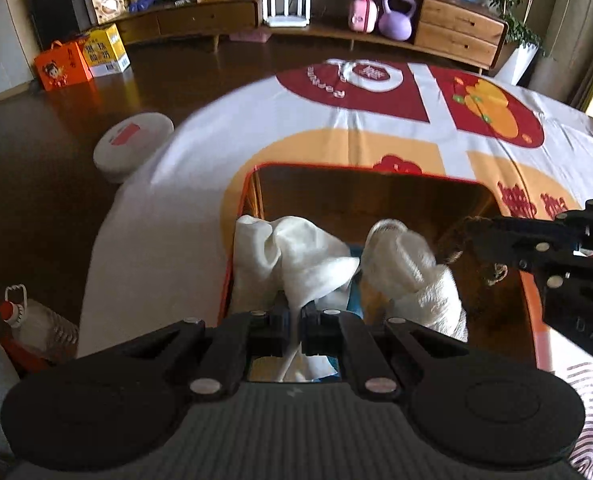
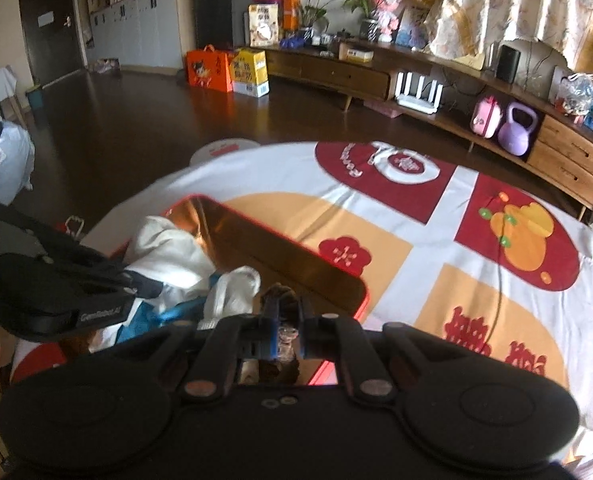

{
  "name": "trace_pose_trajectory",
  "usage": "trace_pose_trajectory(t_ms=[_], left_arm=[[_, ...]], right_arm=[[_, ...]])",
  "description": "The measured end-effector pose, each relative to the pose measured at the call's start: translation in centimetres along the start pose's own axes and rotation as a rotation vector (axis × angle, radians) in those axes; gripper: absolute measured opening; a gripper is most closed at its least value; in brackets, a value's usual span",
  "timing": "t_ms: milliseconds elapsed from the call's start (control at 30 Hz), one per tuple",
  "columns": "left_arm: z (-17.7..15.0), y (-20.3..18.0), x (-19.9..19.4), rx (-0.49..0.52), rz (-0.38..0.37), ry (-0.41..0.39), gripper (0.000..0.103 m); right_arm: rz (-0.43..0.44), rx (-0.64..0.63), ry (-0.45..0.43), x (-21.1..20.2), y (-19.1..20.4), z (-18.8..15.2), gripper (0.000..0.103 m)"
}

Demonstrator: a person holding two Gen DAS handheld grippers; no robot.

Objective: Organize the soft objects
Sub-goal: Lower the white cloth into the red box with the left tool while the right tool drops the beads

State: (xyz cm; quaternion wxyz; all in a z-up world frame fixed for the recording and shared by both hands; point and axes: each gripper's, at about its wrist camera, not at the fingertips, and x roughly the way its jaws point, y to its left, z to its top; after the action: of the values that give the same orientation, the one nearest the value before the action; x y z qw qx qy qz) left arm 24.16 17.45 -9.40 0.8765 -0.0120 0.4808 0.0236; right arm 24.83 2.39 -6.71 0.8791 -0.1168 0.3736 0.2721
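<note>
Your left gripper (image 1: 294, 316) points steeply down, jaws pinched together; your right gripper (image 2: 288, 334) angles down beside it, jaws nearly closed.

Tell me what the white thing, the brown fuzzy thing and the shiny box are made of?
The crumpled white cloth looks like thin woven fabric: it drapes in soft folds with a fine weave. The small brown fuzzy item seems yarn or fur, since its surface is tufted, though blur hides detail. The red-rimmed box with gold inner walls looks like foil-lined card or tin, because its walls mirror light.
</note>
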Motion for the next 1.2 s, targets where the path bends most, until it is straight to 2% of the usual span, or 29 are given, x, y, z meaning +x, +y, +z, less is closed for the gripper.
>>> trace_pose_trajectory(t_ms=[167,333,567,800,933,1033,1067,1133,1200], left_arm=[[-0.7,0.0,1.1,-0.002,-0.008,0.036,0.005],[-0.8,-0.2,0.9,0.000,0.000,0.036,0.005],[-0.9,-0.4,-0.5,-0.001,0.014,0.018,0.007],[-1.5,-0.1,-2.8,-0.031,-0.011,-0.017,0.012],[-1.8,-0.1,-4.2,-0.060,-0.045,-0.048,0.036],[-2.1,-0.3,-5.5,-0.074,-0.058,-0.083,0.062],[-2.2,-0.5,-6.0,-0.074,-0.054,-0.096,0.066],[-2.3,-0.8,-6.7,-0.074,-0.055,-0.109,0.066],[-2.5,-1.1,-7.5,-0.074,-0.059,-0.120,0.066]], right_arm=[[0.028,0.005,0.035,0.7,0.2,-0.4,0.013],[0.033,0.001,0.055,0.6,0.3,-0.6,0.017],[0.058,0.029,0.038,-0.7,0.0,-0.9,0.025],[0.078,0.038,0.008,-3.2,0.1,-1.3,0.032],[0.089,0.042,-0.012,-4.7,0.2,-1.6,0.039],[0.095,0.044,-0.029,-6.0,0.0,-1.9,0.042],[0.094,0.048,-0.035,-6.5,-0.1,-2.0,0.043],[0.097,0.055,-0.048,-7.3,-0.3,-2.2,0.046],[0.101,0.069,-0.064,-8.4,-0.6,-2.5,0.053]])
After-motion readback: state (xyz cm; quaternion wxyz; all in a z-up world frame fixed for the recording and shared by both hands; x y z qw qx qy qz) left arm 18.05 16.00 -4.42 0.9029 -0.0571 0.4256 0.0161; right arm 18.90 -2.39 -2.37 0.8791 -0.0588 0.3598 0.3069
